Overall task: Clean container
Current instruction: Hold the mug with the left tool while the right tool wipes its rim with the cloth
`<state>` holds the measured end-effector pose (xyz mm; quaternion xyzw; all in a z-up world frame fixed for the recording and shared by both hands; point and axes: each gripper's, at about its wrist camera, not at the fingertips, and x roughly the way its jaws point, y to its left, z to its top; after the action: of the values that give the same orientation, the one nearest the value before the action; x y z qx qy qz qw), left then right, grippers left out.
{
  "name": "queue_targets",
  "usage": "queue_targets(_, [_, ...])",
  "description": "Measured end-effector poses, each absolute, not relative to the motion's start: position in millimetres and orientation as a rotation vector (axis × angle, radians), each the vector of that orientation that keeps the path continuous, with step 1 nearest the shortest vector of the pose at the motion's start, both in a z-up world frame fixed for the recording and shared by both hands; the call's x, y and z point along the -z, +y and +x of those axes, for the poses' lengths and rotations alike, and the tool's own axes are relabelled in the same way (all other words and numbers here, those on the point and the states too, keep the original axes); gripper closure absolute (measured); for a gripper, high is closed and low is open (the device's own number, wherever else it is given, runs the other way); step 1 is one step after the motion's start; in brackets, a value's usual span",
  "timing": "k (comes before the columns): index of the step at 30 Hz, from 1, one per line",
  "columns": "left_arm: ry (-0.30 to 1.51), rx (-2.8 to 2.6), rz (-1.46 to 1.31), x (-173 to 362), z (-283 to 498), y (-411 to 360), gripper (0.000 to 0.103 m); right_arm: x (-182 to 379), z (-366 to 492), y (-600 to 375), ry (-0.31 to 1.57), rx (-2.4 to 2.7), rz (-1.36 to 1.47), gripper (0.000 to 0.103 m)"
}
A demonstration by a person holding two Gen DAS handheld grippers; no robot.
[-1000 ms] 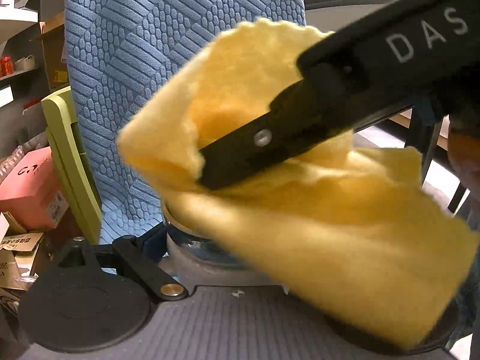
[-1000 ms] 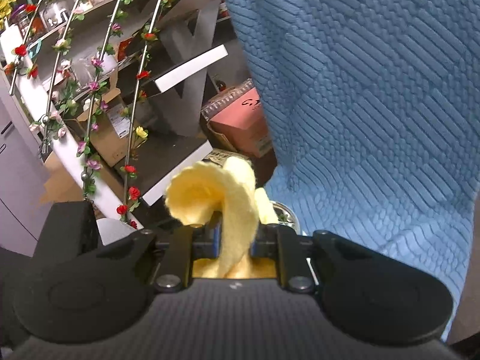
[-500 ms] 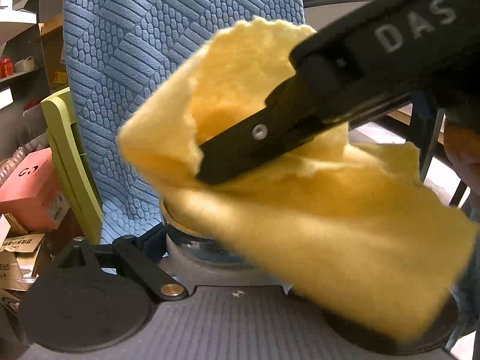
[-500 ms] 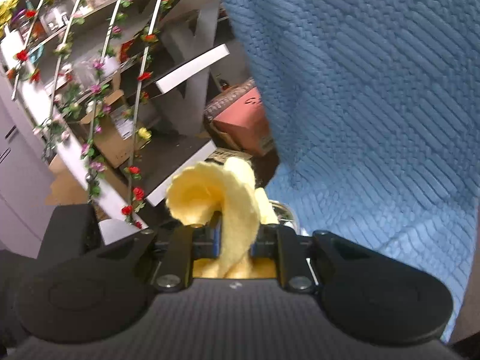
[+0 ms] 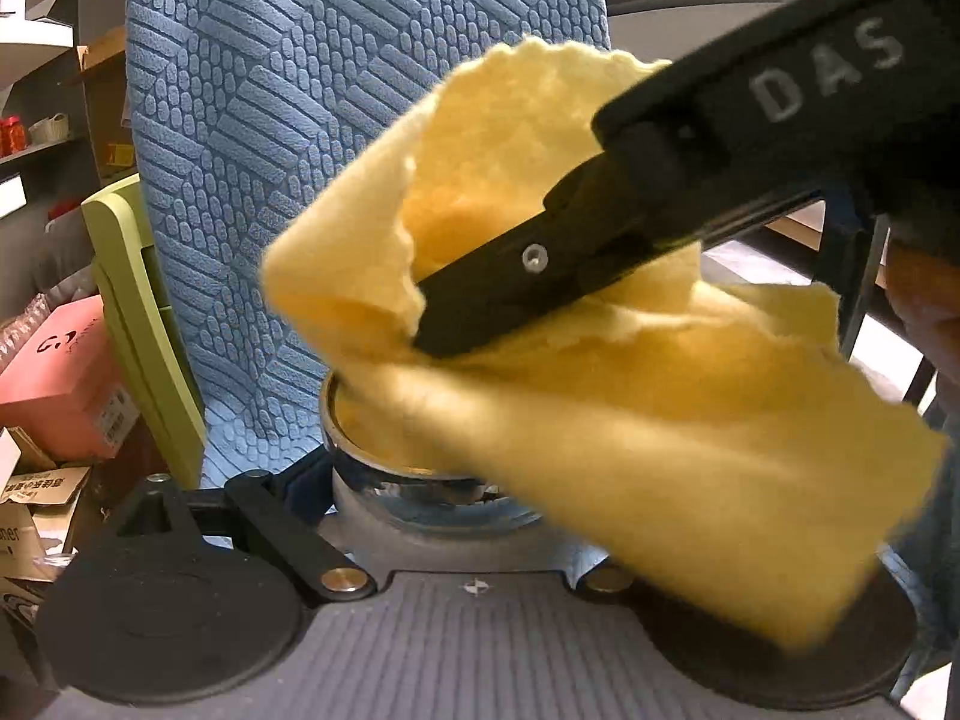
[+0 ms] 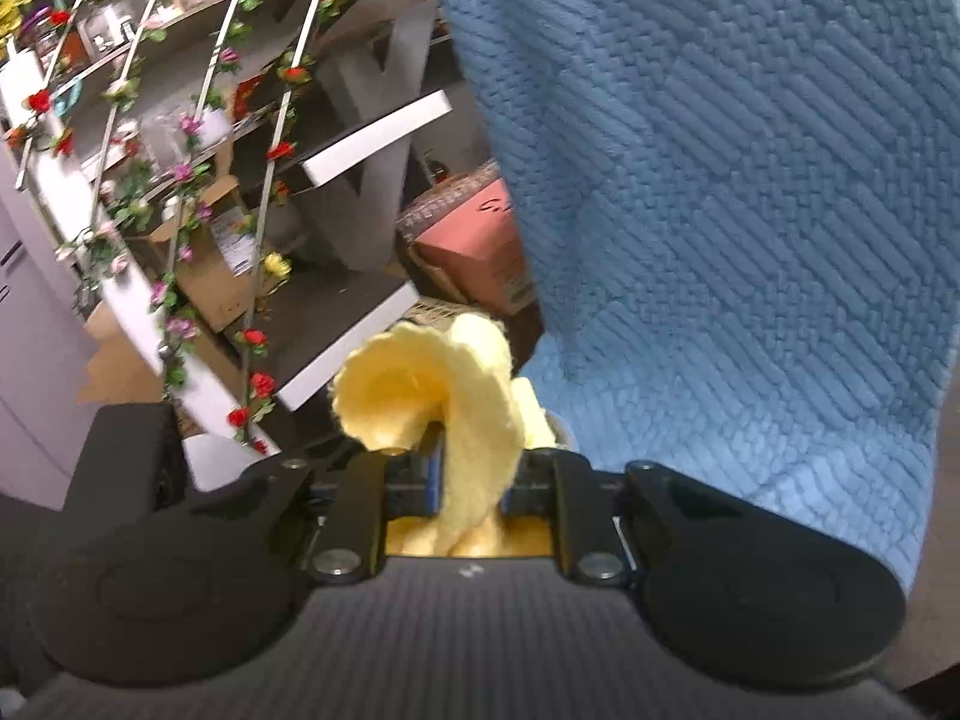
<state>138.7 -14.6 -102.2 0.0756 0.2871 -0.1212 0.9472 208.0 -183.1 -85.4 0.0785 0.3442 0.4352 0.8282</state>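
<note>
Behind the work hangs a blue textured fabric (image 5: 312,138), with shelves (image 6: 360,138) strung with artificial flowers to one side and a pink box (image 5: 66,378) low down. No table or other supporting surface shows in either view, so places cannot be given by its edges.

We hold the container (image 5: 384,468), a metal-rimmed vessel, in the left gripper (image 5: 468,504); its jaws stand wide and appear to clasp the body, though the right-hand pad is hidden by cloth. Our right gripper (image 5: 456,324) is clenched on the yellow cloth (image 5: 630,408), which bunches between its fingers in the right wrist view.

The cloth drapes over the container's mouth and enters it at the rim. We judge wiping to be under way. Whether the interior is clean cannot be told; finishing the wipe and withdrawing the cloth appear to be left.
</note>
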Motion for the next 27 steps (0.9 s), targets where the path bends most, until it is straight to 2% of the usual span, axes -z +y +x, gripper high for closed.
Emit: queue_targets(27, [0.59, 0.247, 0.141, 99.6, 133.3, -16.7, 0.009, 83.7, 203.1, -181.0, 0.719, -0.941, 0.121, 0.086])
